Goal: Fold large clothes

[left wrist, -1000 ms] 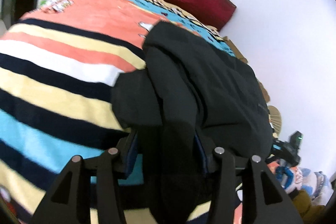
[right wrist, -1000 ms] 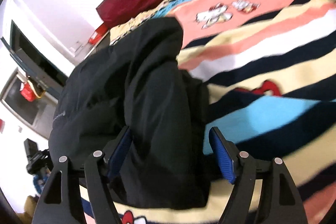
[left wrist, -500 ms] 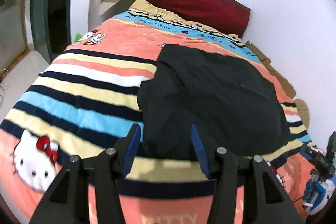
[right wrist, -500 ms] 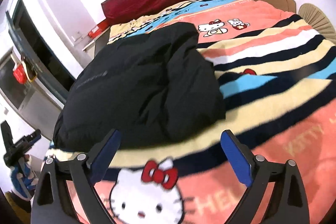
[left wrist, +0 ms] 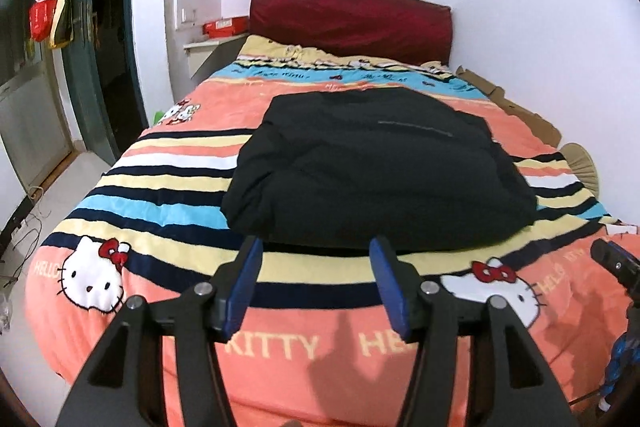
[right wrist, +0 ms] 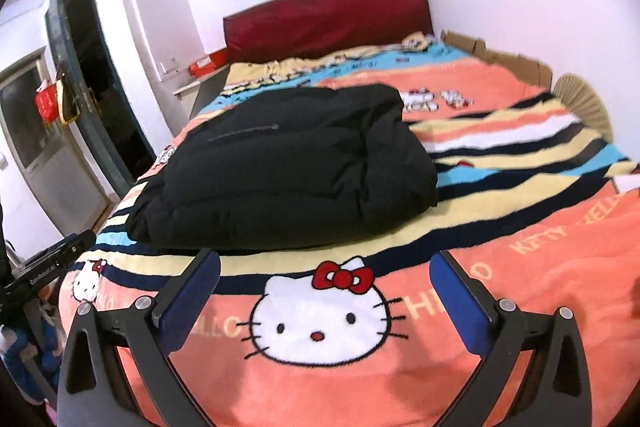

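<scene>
Now the folded black padded jacket (left wrist: 380,171) lies mid-frame on the striped, cartoon-cat-print bed blanket (left wrist: 168,187). Both left tongs (left wrist: 314,283) and right tongs (right wrist: 326,301) are opening, empty, apparently clear of the blanket at the lower frame.

The blanket (left wrist: 280,347) reads "HELLO KITTY"; the left gripper (right wrist: 48,269) is marked "GenRobot.AI"
</scene>
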A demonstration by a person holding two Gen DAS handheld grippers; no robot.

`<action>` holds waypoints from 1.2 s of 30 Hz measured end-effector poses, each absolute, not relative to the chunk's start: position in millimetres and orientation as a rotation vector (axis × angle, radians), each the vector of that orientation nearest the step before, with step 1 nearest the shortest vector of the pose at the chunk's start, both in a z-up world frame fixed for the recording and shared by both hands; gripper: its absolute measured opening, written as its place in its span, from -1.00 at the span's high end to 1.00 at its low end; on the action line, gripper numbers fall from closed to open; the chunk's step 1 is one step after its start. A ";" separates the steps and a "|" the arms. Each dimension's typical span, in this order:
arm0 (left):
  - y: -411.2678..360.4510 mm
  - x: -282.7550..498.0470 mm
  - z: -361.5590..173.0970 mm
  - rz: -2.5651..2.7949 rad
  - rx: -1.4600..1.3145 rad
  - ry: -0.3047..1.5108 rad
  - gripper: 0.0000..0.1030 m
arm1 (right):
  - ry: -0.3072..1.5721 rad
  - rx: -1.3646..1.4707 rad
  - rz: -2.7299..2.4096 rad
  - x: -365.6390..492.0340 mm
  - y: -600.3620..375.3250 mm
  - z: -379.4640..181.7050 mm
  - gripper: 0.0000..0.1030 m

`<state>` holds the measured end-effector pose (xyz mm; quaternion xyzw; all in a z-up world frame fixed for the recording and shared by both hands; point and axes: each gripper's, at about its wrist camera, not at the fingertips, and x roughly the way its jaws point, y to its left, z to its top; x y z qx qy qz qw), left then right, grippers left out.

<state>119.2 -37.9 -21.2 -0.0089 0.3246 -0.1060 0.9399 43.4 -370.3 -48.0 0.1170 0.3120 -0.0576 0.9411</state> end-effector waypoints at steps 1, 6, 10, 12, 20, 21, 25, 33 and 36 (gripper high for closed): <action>-39.2 113.1 -18.9 -0.231 -0.017 0.651 -0.05 | 0.625 0.222 -0.118 38.8 -365.9 -45.0 -0.99; -39.2 91.7 -10.0 -0.242 -0.028 0.619 -0.05 | 0.581 0.154 -0.107 20.2 -348.2 -37.3 -0.99; -37.4 80.1 -3.8 -0.235 -0.021 0.597 -0.05 | 0.554 0.131 -0.101 9.4 -339.7 -32.6 -0.99; -37.2 75.5 -1.8 -0.228 -0.008 0.587 -0.05 | 0.540 0.120 -0.105 6.0 -337.8 -30.2 -0.99; -35.6 67.9 0.8 -0.181 0.018 0.553 -0.05 | 0.497 0.070 -0.140 -1.0 -334.1 -23.4 -0.99; -34.8 67.5 0.7 -0.174 0.020 0.548 -0.05 | 0.495 0.066 -0.144 -1.1 -334.6 -23.2 -0.99; -32.0 68.6 -1.7 -0.154 0.020 0.535 -0.05 | 0.488 0.050 -0.162 -0.9 -336.6 -23.9 -0.99; -30.9 78.1 -16.2 -0.143 0.027 0.559 -0.05 | 0.501 0.027 -0.187 5.1 -342.4 -31.8 -0.99; -29.1 81.3 -20.5 -0.140 0.025 0.566 -0.05 | 0.512 0.029 -0.193 9.3 -345.4 -36.9 -0.99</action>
